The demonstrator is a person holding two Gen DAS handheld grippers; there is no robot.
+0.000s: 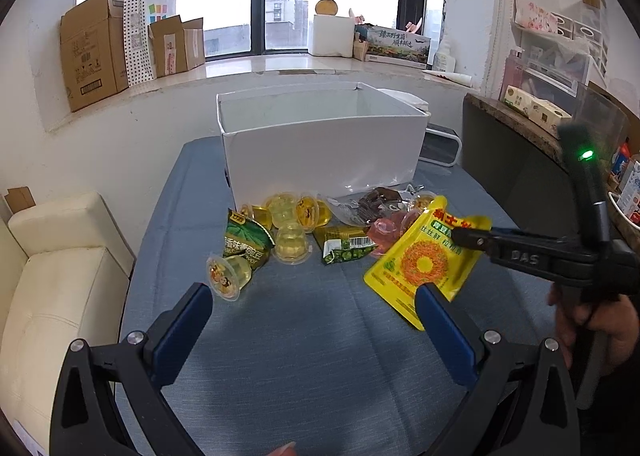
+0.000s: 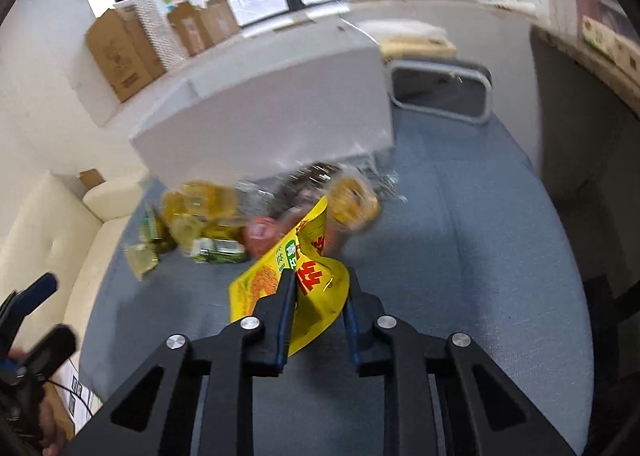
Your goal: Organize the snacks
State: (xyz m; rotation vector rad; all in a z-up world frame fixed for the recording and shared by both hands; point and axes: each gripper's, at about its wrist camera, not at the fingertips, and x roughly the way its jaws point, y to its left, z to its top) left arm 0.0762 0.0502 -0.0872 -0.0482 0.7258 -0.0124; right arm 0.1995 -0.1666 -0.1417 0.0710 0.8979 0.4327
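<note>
My right gripper (image 2: 318,280) is shut on a yellow snack packet (image 2: 316,288) and holds it above the blue cloth; it also shows in the left wrist view (image 1: 424,256), pinched by the right gripper (image 1: 460,236). My left gripper (image 1: 312,292) is open and empty, low over the cloth in front of the pile. The pile holds yellow jelly cups (image 1: 288,212), one jelly cup (image 1: 228,276) apart at the left, a green pea packet (image 1: 244,240), a small green packet (image 1: 344,248), a pink jelly cup (image 1: 384,234) and a clear wrapper with a dark snack (image 1: 372,204). A white open box (image 1: 320,144) stands behind.
The blue cloth (image 1: 300,336) covers the table. A cream sofa (image 1: 52,288) is at the left. A dark counter (image 1: 512,164) with boxes is at the right. A grey-framed device (image 2: 440,92) lies behind the box. Cardboard boxes (image 1: 92,52) stand on the windowsill.
</note>
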